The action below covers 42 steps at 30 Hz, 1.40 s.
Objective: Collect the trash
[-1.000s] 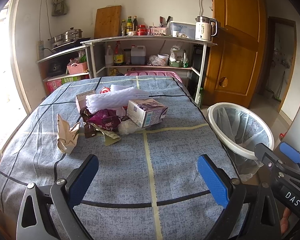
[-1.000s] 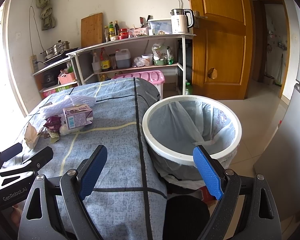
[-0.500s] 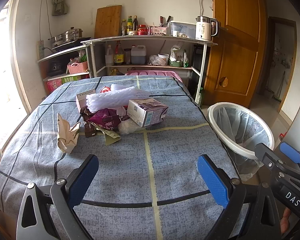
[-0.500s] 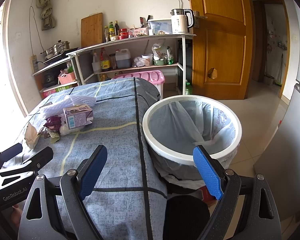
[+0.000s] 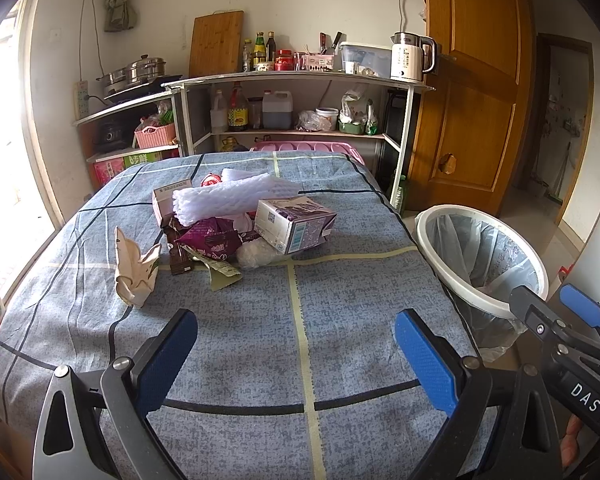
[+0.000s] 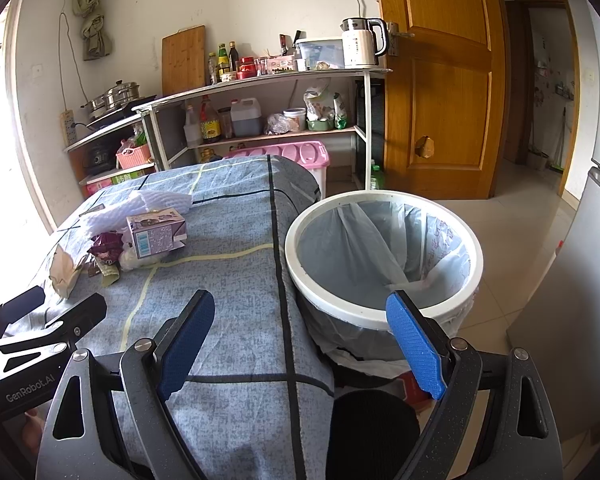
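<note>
- Your table (image 5: 340, 320), under a blue checked cloth, fills the left wrist view; your left gripper (image 5: 296, 356) hovers level over its near edge, jaws spread wide and holding nothing.
- The white bin (image 6: 384, 248) with its grey liner stands just beside the table's right edge. In the right wrist view it sits at 1 o'clock from your right gripper (image 6: 300, 340), which hangs over the table corner, jaws wide apart and empty.
- The trash pile (image 5: 236, 224) lies mid-table at 11 o'clock from your left gripper: white foam netting (image 5: 228, 196) on top, a purple carton (image 5: 296, 224) on its right side, a maroon wrapper (image 5: 212, 240) in front.
- A crumpled tan paper bag (image 5: 134, 268) lies apart at the pile's 8 o'clock.
- Only the right wrist view looks down into the bin's liner; only the left shows the pile clearly.
- Compared with a second ago, neither gripper has moved and the trash lies unchanged.
</note>
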{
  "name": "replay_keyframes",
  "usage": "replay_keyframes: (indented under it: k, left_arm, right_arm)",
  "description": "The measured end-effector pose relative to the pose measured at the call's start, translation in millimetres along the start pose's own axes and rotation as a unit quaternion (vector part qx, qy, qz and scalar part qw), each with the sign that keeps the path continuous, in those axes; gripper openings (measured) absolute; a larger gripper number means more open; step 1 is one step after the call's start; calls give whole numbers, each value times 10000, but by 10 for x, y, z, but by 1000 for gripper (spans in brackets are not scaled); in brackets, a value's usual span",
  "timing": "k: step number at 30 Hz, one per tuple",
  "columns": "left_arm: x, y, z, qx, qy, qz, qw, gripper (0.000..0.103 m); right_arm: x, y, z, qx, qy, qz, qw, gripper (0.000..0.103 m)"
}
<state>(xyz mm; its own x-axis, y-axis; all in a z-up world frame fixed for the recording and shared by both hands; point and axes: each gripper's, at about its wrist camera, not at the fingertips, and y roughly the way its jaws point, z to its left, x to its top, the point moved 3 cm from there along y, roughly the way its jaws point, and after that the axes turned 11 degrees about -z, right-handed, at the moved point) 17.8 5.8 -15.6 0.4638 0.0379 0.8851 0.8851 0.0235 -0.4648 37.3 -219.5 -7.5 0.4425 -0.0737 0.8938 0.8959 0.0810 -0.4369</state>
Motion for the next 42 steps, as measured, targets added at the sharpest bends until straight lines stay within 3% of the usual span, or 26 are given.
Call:
replay_keyframes:
  k: [21, 27, 34, 42]
  left_arm:
    - [-21, 40, 51, 27, -40, 61, 10000, 101]
    - [-34, 116, 142, 67, -71, 127, 9999, 101]
    - [-72, 236, 534, 344, -279, 264, 9987, 101]
    - [-71, 363, 1168, 686, -603, 341, 9952, 101]
  right_arm:
    - [-27, 57, 81, 101, -87, 78, 9999, 88]
    - [-13, 134, 172, 313, -133, 81, 9994, 88]
    - [7, 386, 382, 686, -94, 251, 9973, 88]
    - [137, 764, 879, 1164, -241, 408, 9921, 88]
